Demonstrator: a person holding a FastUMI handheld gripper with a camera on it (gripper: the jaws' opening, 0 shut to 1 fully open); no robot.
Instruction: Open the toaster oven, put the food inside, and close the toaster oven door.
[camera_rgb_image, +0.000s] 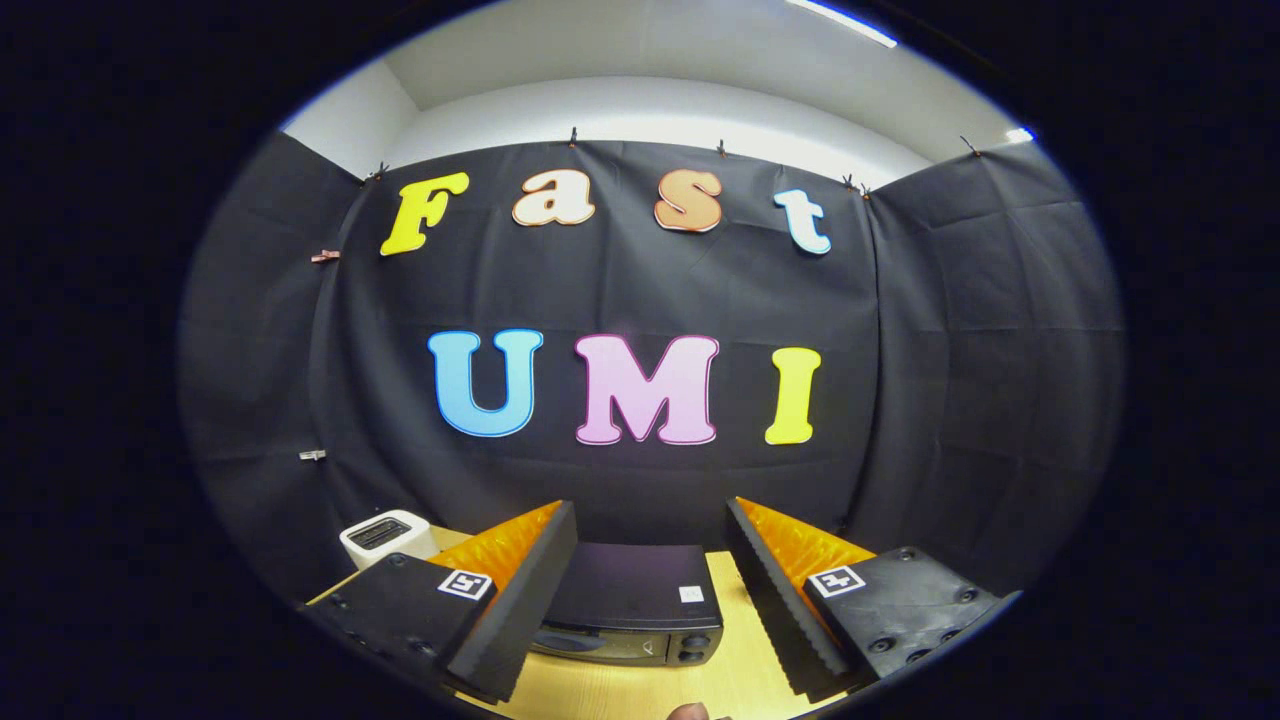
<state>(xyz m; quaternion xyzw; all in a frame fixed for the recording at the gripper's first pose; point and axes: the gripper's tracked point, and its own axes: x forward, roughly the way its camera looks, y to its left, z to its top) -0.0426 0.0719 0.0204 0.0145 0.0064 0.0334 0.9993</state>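
Note:
A black toaster oven (632, 604) stands on the wooden table (735, 665), seen from above and in front, its door looking closed with knobs at its right end. My gripper (650, 585) is held well above and before it, fingers wide open with nothing between them; the oven shows in the gap between the fingers. A small brownish rounded thing (688, 712) peeks up at the near table edge, too little of it showing to tell what it is.
A white toaster-like appliance (385, 535) sits on the table to the left, behind my left finger. The black cloth wall (640, 300) closes the booth right behind the oven and on both sides.

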